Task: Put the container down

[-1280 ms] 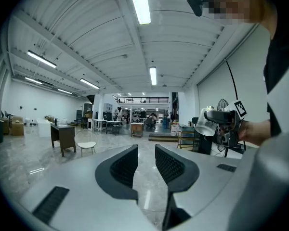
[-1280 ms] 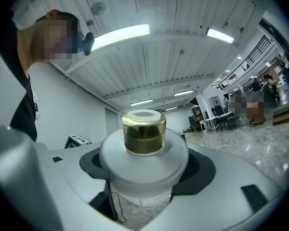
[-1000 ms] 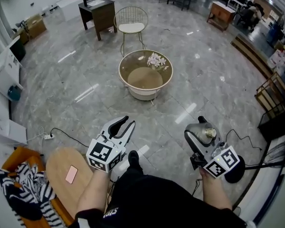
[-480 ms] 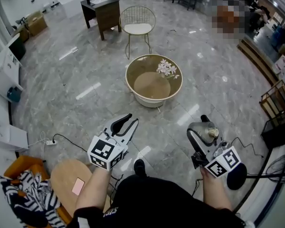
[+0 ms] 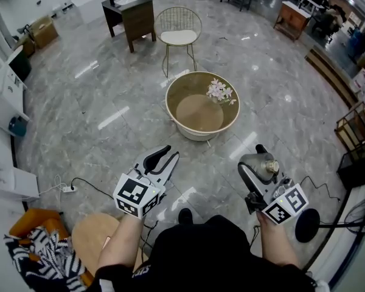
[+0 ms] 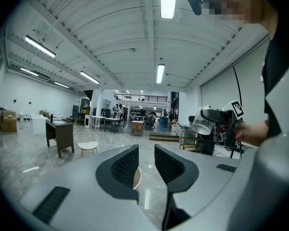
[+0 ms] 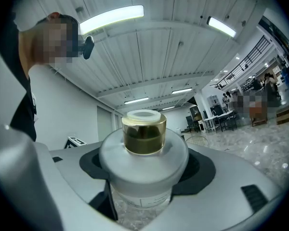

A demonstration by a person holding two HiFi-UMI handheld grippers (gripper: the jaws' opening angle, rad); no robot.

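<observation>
My right gripper is shut on the container, a clear jar with a grey domed lid and a gold knob, held in the air over the floor. In the right gripper view the container fills the space between the jaws of the right gripper. The container also shows at the right of the left gripper view. My left gripper hangs at the left with nothing in it. Its jaws in the left gripper view stand a narrow gap apart.
A round low table with a bunch of flowers stands ahead on the marble floor. Behind it are a wire chair and a dark desk. A wooden stool, striped cloth and a cable lie near left; a black round base near right.
The person has stepped forward, so the round table is nearer and the stool has slid back. Both grippers keep their hold and pose.
</observation>
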